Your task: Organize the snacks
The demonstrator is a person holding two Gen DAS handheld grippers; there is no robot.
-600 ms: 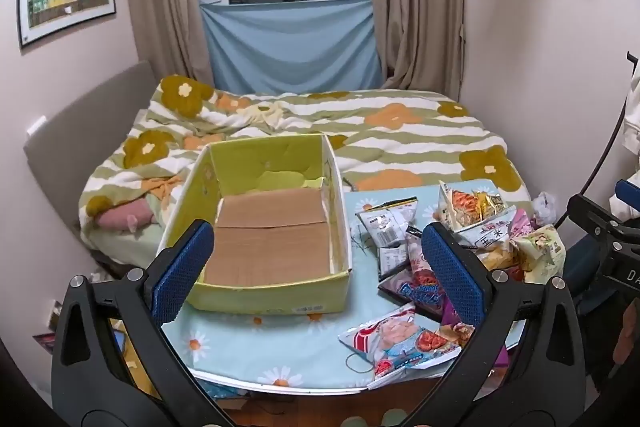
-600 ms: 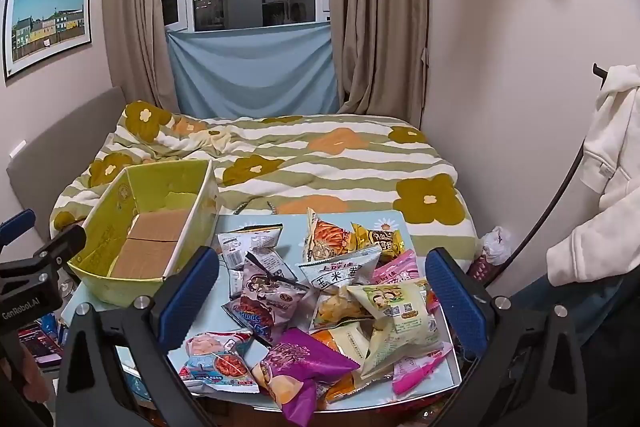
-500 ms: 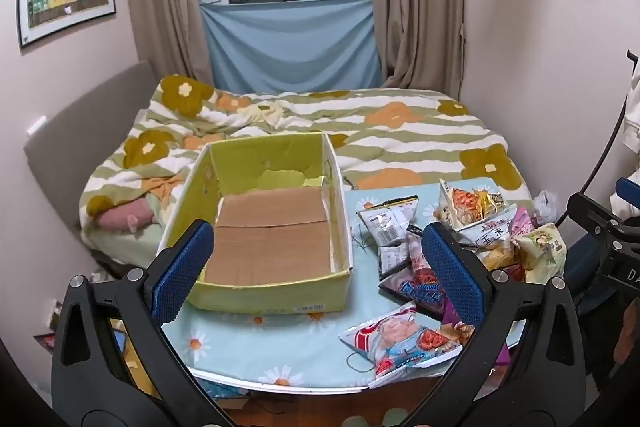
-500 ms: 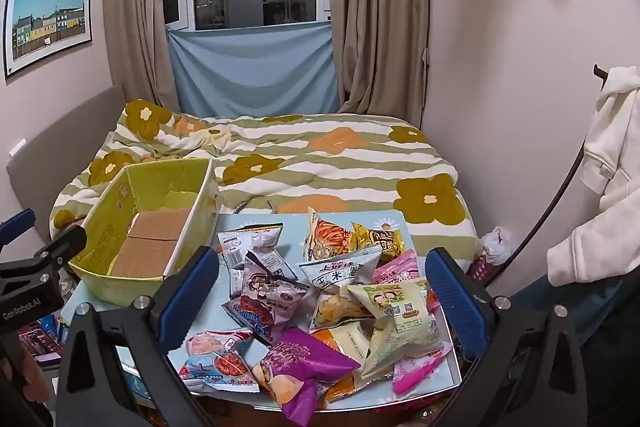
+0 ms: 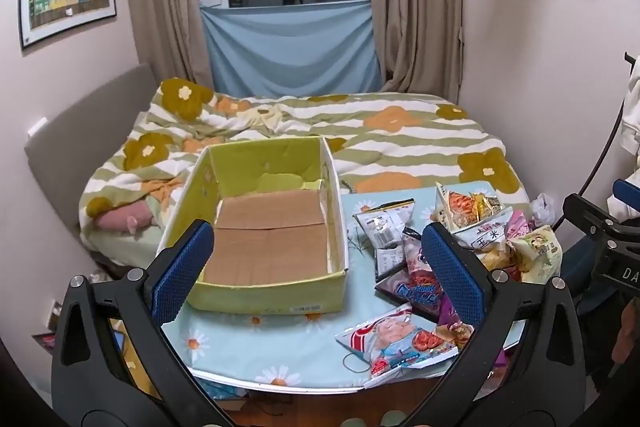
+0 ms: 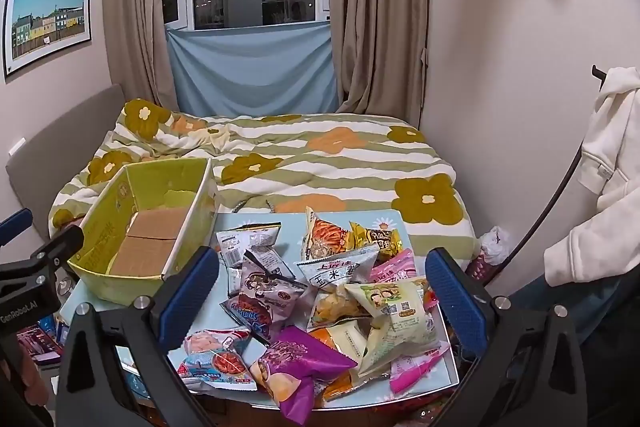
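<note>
Your left gripper [image 5: 318, 257]: fingers spread wide, holding nothing, hovering level over the yellow box [image 5: 264, 231] | your right gripper [image 6: 322, 291]: fingers spread wide, touching nothing, above the snack packets [image 6: 340, 291] | packets piled on worktop [image 5: 280, 355], just right of the box

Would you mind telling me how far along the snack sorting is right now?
Nothing looks done yet: the yellow-green cardboard box holds no snacks, only its brown flaps. Nothing is in hand either; the left gripper and right gripper are both open, hovering above the table. Left to do: the whole pile of colourful snack packets on the daisy-print blue tablecloth.
</note>
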